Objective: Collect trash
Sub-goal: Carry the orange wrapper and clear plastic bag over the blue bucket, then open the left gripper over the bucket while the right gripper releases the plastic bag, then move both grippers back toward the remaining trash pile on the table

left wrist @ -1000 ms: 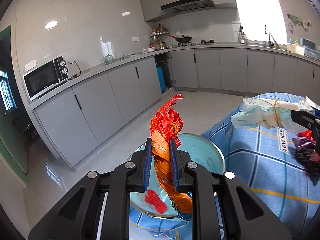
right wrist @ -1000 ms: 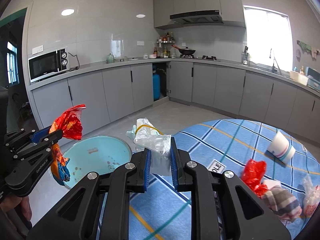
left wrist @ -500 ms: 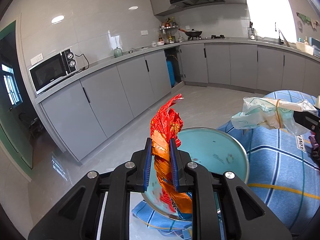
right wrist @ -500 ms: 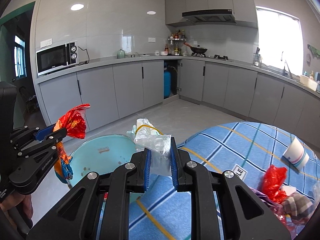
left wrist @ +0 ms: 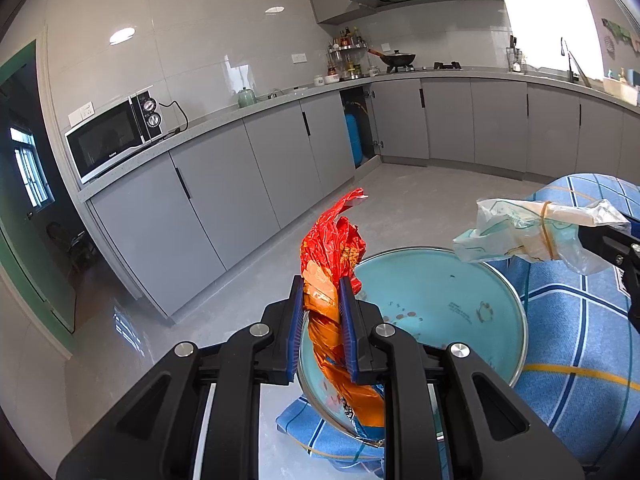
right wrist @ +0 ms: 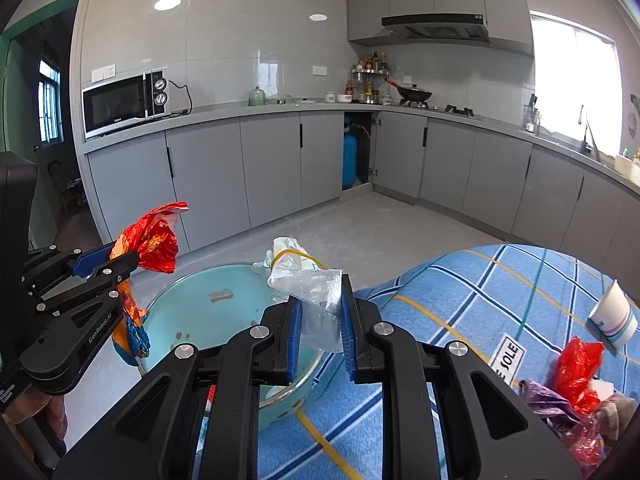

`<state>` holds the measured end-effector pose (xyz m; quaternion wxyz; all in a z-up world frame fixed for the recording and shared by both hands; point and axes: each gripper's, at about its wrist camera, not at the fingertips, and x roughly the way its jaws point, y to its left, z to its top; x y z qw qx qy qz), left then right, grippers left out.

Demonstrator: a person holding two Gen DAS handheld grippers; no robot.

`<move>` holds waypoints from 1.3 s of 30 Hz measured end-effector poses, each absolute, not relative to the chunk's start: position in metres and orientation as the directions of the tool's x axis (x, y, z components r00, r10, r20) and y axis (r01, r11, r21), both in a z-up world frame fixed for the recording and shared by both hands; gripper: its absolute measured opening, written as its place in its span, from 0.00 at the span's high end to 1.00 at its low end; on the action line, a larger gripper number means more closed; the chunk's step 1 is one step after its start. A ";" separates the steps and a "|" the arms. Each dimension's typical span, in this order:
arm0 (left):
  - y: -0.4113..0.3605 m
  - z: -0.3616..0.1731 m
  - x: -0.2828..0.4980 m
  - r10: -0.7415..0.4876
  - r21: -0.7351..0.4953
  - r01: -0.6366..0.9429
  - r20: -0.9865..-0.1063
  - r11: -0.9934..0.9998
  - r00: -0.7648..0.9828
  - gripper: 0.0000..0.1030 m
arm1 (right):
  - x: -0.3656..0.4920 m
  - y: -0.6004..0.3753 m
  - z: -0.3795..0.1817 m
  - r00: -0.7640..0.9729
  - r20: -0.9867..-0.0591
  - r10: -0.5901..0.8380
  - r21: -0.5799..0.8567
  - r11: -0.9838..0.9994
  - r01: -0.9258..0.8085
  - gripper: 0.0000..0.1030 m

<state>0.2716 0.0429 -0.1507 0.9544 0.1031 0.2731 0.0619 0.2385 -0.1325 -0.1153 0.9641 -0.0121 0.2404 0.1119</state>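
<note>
My left gripper is shut on a crumpled red and orange snack wrapper, which sticks up past the pads and hangs down below them. It hovers over the near rim of a light blue basin. My right gripper is shut on a clear plastic bag bound with a yellow rubber band, held above the basin's right rim. In the left wrist view that bag hangs at the right over the basin. In the right wrist view the left gripper with its wrapper shows at the left.
The basin sits at the edge of a table under a blue plaid cloth. On the cloth at the right lie a paper cup, a red plastic scrap and more mixed trash. Grey kitchen cabinets and open floor lie beyond.
Both grippers have shifted sideways with their loads, so the basin now sits more to the right and fuller in the left wrist view. The grips on wrapper and bag are unchanged.
</note>
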 end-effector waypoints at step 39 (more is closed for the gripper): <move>-0.022 -0.146 0.235 0.063 0.242 0.068 -0.495 0.968 0.867 0.37 | 0.159 -0.222 -0.103 0.897 -0.437 0.072 0.070 0.997 -0.046 0.40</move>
